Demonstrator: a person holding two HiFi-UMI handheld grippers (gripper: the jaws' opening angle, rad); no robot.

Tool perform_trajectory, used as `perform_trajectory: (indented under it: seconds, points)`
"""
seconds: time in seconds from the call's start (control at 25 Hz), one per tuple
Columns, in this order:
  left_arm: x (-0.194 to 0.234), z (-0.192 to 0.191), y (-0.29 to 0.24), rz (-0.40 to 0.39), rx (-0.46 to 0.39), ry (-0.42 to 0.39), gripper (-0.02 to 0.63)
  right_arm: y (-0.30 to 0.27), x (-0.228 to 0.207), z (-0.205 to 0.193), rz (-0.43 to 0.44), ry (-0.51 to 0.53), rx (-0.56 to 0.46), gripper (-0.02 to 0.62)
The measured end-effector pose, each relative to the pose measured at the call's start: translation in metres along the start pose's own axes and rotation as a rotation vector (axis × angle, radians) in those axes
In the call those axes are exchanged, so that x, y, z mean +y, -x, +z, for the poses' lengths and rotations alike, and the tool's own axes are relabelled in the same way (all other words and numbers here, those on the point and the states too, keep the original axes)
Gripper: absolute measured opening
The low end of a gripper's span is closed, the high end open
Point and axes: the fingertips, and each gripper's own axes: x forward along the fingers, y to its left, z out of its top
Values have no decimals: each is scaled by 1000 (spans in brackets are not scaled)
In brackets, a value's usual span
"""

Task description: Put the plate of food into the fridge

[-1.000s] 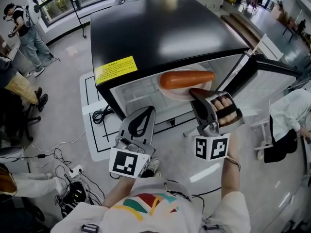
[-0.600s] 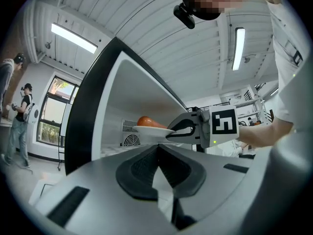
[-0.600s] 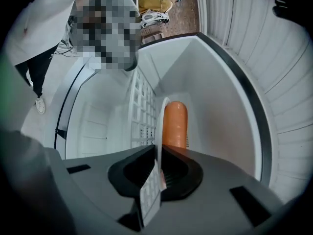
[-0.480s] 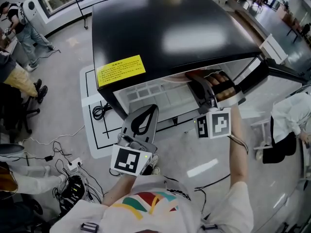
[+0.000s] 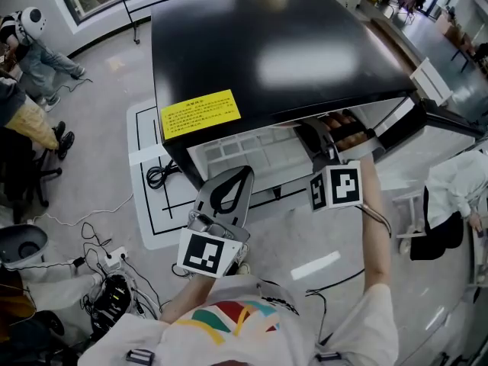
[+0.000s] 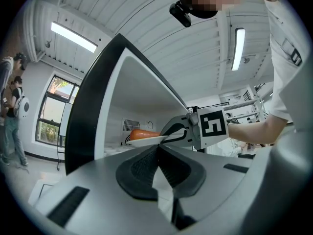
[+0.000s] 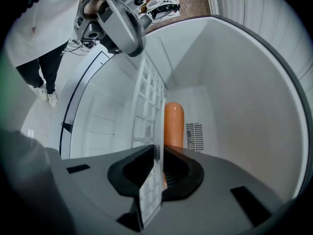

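Observation:
A black mini fridge [image 5: 259, 44] stands on the floor with its door [image 5: 442, 120] swung open to the right. My right gripper [image 5: 316, 139] reaches into the white compartment, its tips hidden under the fridge top. In the right gripper view the white plate's rim [image 7: 157, 155] stands edge-on between the opening jaws, and the orange sausage [image 7: 173, 126] lies on the plate further in. The left gripper view shows the plate [image 6: 146, 141] and sausage [image 6: 142, 133] low inside the fridge. My left gripper [image 5: 232, 175] hangs shut and empty in front of the fridge.
A yellow label [image 5: 200, 113] sits on the fridge top's front edge. Cables and a power strip [image 5: 114, 269] lie on the floor at the left. People stand at the far left [image 5: 30, 44], and a person in white [image 5: 457, 189] is beside the door.
My right gripper has carried the plate and sausage forward from in front of the opening into the fridge, where the top now hides them. The left gripper has barely moved.

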Motion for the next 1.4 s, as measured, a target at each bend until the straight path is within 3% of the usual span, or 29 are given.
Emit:
perform_trajectory:
  seconds: [0.44,0.72,0.92,1.2,1.4]
  points:
    - [-3,5,0,-16,-12,-11,6,-5,3,1,83,-35,-12,40]
    - [-4,6,0,-24,-13,-8,6,-5,6,0,204,-66,1,40]
    - [-5,5,-2,-27,-11,-6,6,-4,6,0,245,-89,-24,41]
    - [-8,3,-7,-34,-7,-1,6,1,-1,-5,329,-63,-29,58]
    - [-12,3,-14,-46,-17,10,6,4,10,-5,438,-45,-36,58]
